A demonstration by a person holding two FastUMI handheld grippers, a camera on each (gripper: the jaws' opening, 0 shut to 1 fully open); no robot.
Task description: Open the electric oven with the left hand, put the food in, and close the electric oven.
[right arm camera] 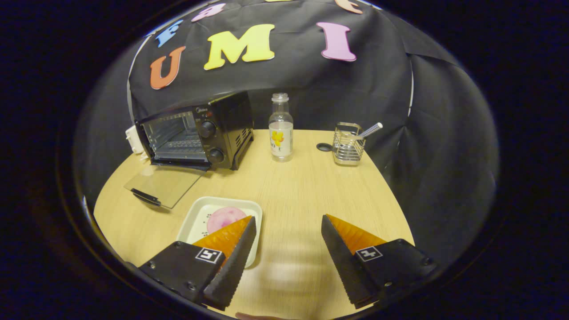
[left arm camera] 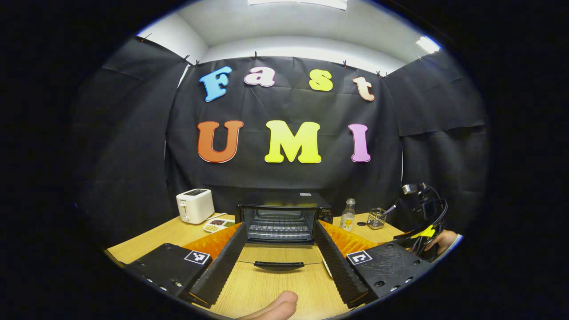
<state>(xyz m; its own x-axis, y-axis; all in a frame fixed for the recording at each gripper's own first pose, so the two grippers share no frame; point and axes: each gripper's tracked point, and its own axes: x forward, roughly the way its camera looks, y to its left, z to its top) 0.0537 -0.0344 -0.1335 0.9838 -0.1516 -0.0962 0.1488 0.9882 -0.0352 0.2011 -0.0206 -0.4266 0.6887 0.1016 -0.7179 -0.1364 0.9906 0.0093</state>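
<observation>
Bottle (right arm camera: 280, 129) stands between oven (right arm camera: 195, 133) and wire holder (right arm camera: 347, 144).

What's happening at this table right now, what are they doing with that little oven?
A person holds a gripper in each hand. The electric oven already stands open, its glass door folded down flat on the table. The left gripper faces the open oven with jaws apart, holding nothing. The right gripper, also open and empty, hovers beside the white tray with a pink slice of food, which is not yet in the oven.
</observation>
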